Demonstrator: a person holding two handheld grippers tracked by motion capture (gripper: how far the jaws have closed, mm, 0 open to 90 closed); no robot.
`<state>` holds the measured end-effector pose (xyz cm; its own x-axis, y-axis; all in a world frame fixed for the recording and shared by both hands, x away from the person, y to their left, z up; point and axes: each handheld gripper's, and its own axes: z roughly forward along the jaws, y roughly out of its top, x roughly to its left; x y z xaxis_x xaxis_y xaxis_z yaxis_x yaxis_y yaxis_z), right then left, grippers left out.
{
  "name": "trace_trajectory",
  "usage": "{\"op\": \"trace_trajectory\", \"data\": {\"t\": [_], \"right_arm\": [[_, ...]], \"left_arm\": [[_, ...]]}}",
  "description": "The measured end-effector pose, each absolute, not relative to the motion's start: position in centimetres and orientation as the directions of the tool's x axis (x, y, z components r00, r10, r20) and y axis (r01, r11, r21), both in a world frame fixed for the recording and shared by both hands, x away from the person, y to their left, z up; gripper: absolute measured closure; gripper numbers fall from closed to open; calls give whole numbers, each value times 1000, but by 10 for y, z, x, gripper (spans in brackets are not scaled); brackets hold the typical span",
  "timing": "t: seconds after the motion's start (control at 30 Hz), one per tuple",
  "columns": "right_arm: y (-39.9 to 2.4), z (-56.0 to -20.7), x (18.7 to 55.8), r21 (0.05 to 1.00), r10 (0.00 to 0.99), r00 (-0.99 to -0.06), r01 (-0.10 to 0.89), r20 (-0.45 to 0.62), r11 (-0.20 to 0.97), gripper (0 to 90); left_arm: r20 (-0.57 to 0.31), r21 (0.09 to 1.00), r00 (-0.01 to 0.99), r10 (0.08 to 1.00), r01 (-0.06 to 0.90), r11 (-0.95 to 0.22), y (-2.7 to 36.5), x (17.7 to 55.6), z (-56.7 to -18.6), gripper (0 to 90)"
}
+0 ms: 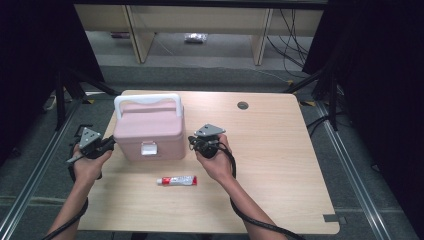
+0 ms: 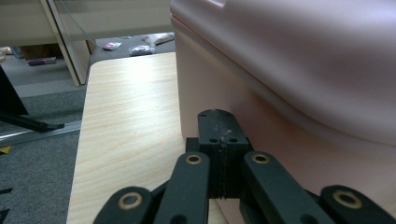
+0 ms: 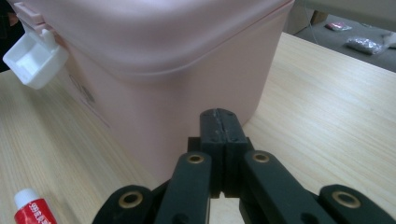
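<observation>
Pink box [image 1: 149, 131] between left gripper [image 1: 108, 145] and right gripper [image 1: 192, 143], each pressed together, close beside its walls.

a red and white tube [image 1: 177, 180] lies low in the middle of the frame on a wooden table [image 1: 280, 160]; a grommet [image 1: 242, 105] sits upper right of centre.

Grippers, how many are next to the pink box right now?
2. The left gripper sits at the pink box's left side, the right gripper at its right side; both jaws are shut, holding nothing.
</observation>
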<state>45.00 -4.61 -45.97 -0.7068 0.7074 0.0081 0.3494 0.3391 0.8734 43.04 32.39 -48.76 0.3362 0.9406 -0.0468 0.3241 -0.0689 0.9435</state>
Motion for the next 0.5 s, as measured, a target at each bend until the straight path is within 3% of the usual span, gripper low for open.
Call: {"op": "trace_trajectory", "data": {"t": [0.43, 0.5], "right_arm": [[-37, -460, 454, 864, 704, -709, 368, 21, 345, 900], [-37, -461, 456, 877, 704, -711, 335, -6, 346, 900]], "left_arm": [[-18, 942, 349, 937, 321, -101, 321, 432, -486, 899], [-17, 942, 349, 937, 321, -102, 321, 432, -485, 899]]}}
